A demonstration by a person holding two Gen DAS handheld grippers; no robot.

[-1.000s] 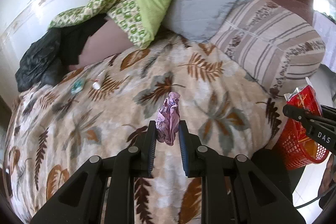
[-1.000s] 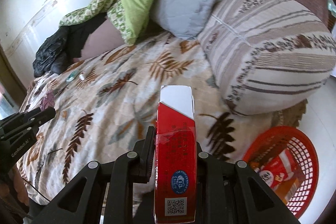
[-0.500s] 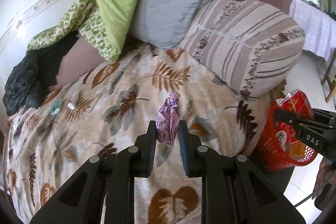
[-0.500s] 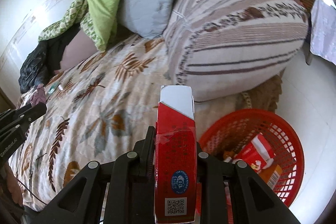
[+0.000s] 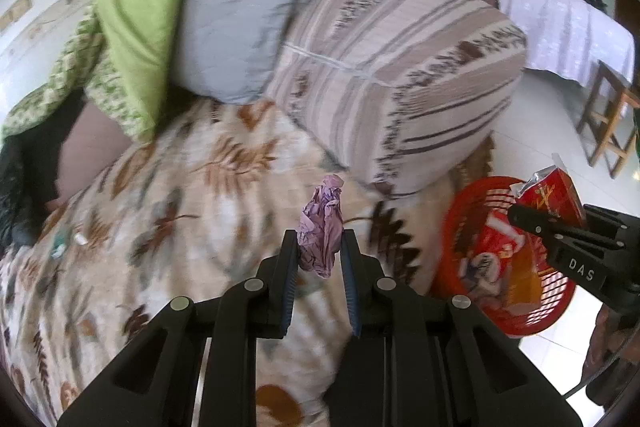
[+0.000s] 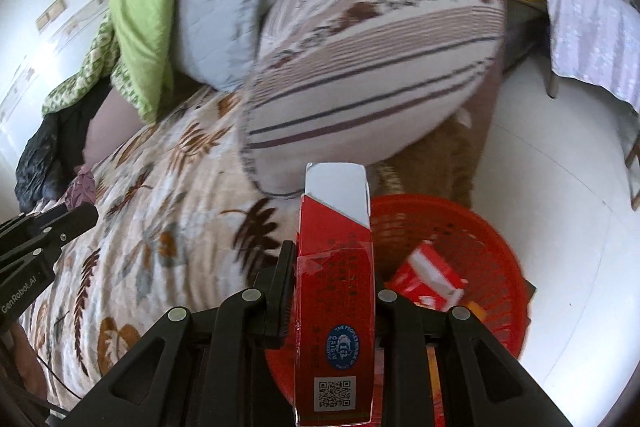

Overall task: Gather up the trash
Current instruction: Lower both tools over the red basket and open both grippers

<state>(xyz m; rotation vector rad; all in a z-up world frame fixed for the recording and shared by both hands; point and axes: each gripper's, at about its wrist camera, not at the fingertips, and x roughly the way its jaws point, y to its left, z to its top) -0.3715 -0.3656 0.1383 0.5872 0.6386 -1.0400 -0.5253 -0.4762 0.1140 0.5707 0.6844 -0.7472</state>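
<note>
"DAS" is read on the right gripper (image 5: 560, 227) at three o'clock in the left view, and "GenRobot.AI" on the left gripper (image 5: 319, 251) at nine o'clock in the right view. A crumpled purple wrapper (image 5: 322, 227) is clamped by the left jaws, a red carton (image 6: 334, 291) with a QR label by the right. Since a second ago, the red basket (image 6: 476, 239) has been brought nearer, now at four o'clock behind the carton.

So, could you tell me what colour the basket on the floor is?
The basket is red-orange plastic mesh, clearest in the right wrist view.
</note>
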